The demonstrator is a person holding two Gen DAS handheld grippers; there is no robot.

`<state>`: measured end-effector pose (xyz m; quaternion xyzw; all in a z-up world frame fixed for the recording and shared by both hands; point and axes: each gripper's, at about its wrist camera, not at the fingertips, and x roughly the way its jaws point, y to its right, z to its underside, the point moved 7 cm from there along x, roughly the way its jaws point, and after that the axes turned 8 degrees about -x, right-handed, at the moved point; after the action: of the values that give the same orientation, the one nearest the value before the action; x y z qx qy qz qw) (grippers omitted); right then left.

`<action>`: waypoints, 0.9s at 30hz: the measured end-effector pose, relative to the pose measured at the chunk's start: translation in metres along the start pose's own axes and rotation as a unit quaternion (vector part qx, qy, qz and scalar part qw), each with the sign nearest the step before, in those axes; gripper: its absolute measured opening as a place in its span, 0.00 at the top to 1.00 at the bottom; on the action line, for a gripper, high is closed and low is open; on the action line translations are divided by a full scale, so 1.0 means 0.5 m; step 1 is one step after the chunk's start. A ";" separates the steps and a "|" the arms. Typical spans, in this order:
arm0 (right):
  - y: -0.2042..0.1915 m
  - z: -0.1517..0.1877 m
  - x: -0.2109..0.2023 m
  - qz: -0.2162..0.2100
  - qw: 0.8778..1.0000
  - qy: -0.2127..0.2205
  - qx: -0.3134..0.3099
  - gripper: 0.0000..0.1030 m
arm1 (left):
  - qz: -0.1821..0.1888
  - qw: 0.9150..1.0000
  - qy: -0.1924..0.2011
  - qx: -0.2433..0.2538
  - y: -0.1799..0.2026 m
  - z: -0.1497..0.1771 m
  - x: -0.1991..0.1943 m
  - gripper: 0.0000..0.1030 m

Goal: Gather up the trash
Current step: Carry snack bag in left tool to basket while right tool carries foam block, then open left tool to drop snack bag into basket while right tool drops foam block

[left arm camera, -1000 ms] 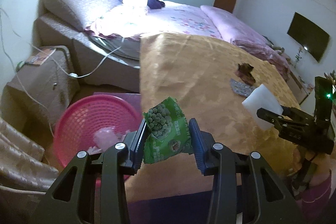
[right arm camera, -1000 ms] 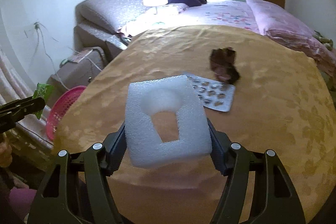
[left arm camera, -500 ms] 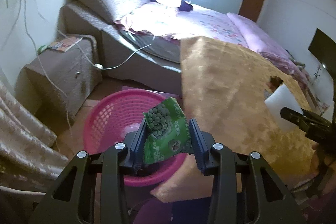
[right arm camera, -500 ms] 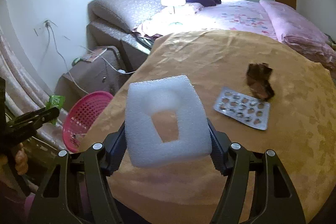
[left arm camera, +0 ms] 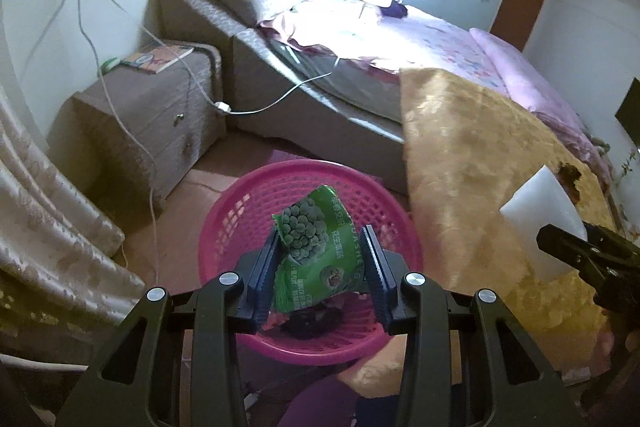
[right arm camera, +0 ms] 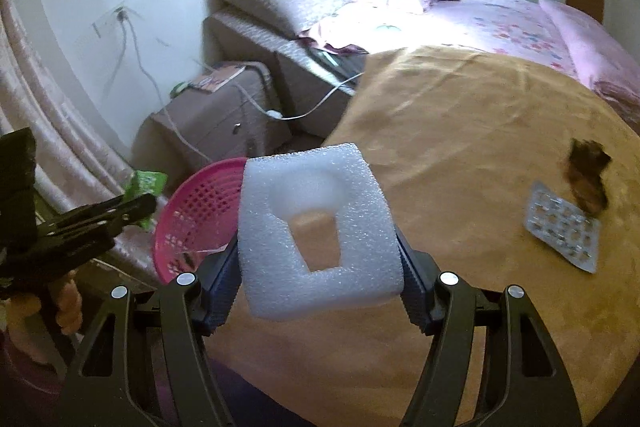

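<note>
A: Trash first: where is it, and what can't you make out?

B: A green snack packet (left arm camera: 320,255) is pinched between the fingers (left arm camera: 266,275) of the left gripper (left arm camera: 322,267), hanging over the pink basket (left arm camera: 240,215) on the floor beside the bench (left arm camera: 472,163). The packet's lower edge hides much of the basket's inside; something dark lies at the bottom there, but I cannot tell what it is.

A: And the other side?

B: The right gripper (right arm camera: 318,259) has its fingers (right arm camera: 416,291) clamped on a white foam block (right arm camera: 316,223) with a cut-out through its middle, held above the bench's near edge. In the left wrist view only a corner of the foam shows, and the picture's border cuts that gripper off.

A: Anything left on the bench?

B: A blister pack (right arm camera: 564,227) lies flat on the gold cloth, with a dark brown crumpled wrapper (right arm camera: 588,175) touching its far edge. Both are blurred; the brown thing's make is unclear. In the left wrist view it peeks out from behind the foam.

A: The person?

B: Only a hand (right arm camera: 60,303) around the left gripper's handle, partly cut by the frame edge, and a dark sleeve below it.
</note>
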<state>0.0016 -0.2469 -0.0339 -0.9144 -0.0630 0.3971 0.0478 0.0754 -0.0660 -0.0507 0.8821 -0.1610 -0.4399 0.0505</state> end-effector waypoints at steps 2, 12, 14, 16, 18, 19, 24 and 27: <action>-0.017 -0.007 0.008 -0.004 1.000 -0.002 -0.006 0.37 | -0.005 1.000 0.002 -0.001 -0.005 -0.002 0.001 0.63; -0.063 -0.033 0.072 -0.023 0.999 -0.023 -0.023 0.37 | -0.020 1.000 -0.002 -0.008 -0.031 -0.003 0.024 0.63; -0.072 -0.040 0.081 -0.025 0.999 -0.026 -0.029 0.37 | -0.022 1.000 -0.002 -0.011 -0.036 -0.008 0.029 0.63; -0.082 -0.048 0.086 -0.028 0.999 -0.026 -0.035 0.37 | -0.024 1.000 -0.003 -0.013 -0.038 -0.011 0.034 0.63; -0.088 -0.055 0.087 -0.031 0.998 -0.025 -0.038 0.37 | -0.026 1.000 -0.008 -0.016 -0.042 -0.010 0.044 0.63; -0.091 -0.058 0.090 -0.033 0.998 -0.024 -0.040 0.37 | -0.027 0.999 -0.011 -0.016 -0.043 -0.008 0.051 0.63; -0.095 -0.064 0.116 -0.034 0.998 -0.036 -0.039 0.37 | -0.030 0.999 -0.026 -0.015 -0.049 0.005 0.075 0.63; -0.102 -0.062 0.130 -0.039 0.998 -0.042 -0.040 0.36 | -0.030 0.999 -0.032 -0.016 -0.052 0.010 0.083 0.63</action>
<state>0.0646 -0.1877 -0.0526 -0.8949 -0.1161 0.4302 0.0241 0.1011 -0.0550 -0.0911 0.8711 -0.1287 -0.4716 0.0463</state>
